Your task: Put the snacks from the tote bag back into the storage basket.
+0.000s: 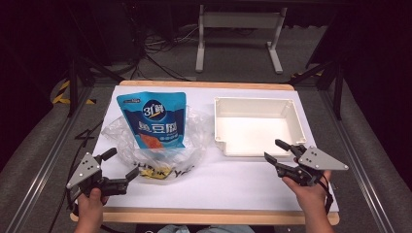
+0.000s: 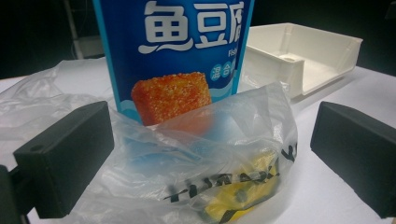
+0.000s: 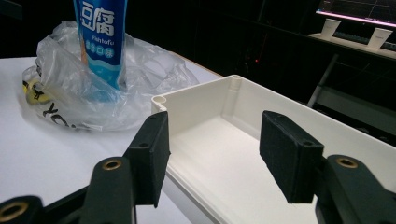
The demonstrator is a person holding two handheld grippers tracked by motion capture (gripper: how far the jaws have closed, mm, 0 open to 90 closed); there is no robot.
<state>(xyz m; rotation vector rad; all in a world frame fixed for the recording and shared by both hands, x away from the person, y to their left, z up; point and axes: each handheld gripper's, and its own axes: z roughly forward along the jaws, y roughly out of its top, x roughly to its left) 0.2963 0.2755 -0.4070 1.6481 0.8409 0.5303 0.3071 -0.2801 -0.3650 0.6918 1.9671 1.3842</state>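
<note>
The blue pouch (image 1: 154, 120) carries large white Chinese characters, 鱼豆腐, seen closest in the left gripper view (image 2: 175, 51); in the right gripper view the last two characters, 豆腐, show with the small word "Fishtofu" beneath them (image 3: 102, 35). A white logo near the pouch's top in the high view is too small to make out. The clear bag (image 2: 196, 163) bears black letters, crumpled and only partly legible: "Y" and "YO" (image 3: 56, 114).

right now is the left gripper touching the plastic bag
Cannot tell. In the left gripper view the plastic bag bulges between the open jaws of the left gripper, contact unclear.
</note>
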